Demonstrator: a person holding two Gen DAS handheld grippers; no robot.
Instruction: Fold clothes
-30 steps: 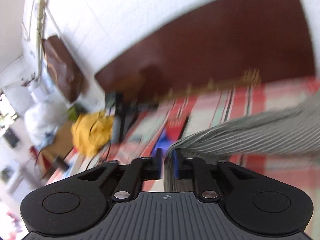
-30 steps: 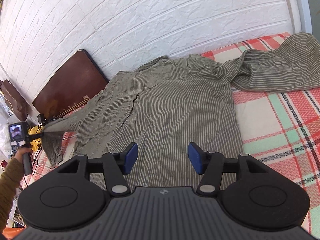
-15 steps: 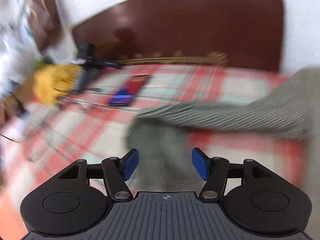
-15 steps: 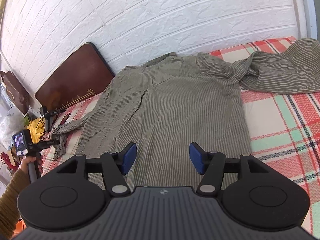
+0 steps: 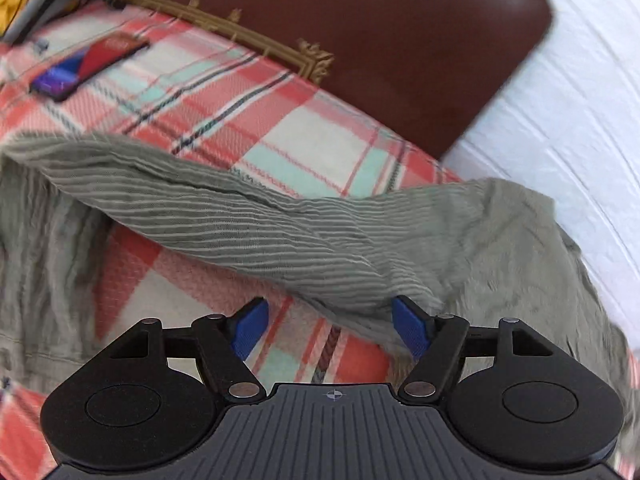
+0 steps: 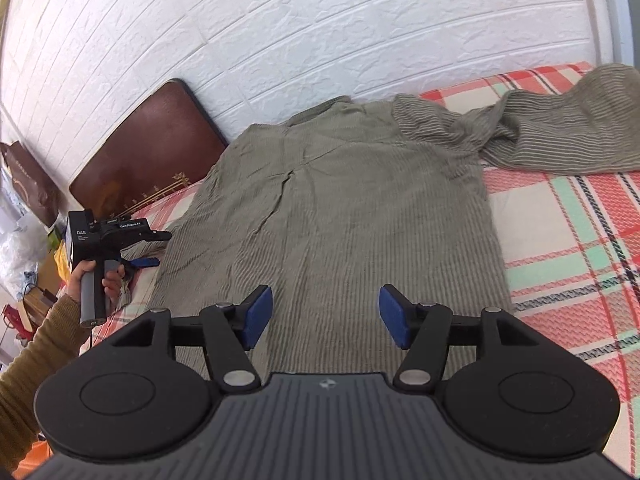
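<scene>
No fold is made yet: the striped shirt (image 6: pixel 344 216) lies flat ahead of your right gripper (image 6: pixel 326 314) (jaws wide, empty); your left gripper (image 5: pixel 330 330), empty and narrowing slightly, hovers by its sleeve (image 5: pixel 256 232).

Ahead of my right gripper's fingers (image 6: pixel 326 314) the shirt (image 6: pixel 340 216) is lying flat on the bed (image 6: pixel 568 240), its collar at the far end against the wall (image 6: pixel 320 28). One sleeve (image 6: pixel 560 136) is trailing off to their right. My left gripper (image 5: pixel 330 328) is sitting just before the other sleeve (image 5: pixel 240 216), which is crossing in front of its fingers. The phone (image 5: pixel 88 66) is lying beyond, to the left; the headboard (image 5: pixel 400 40) is standing behind.
</scene>
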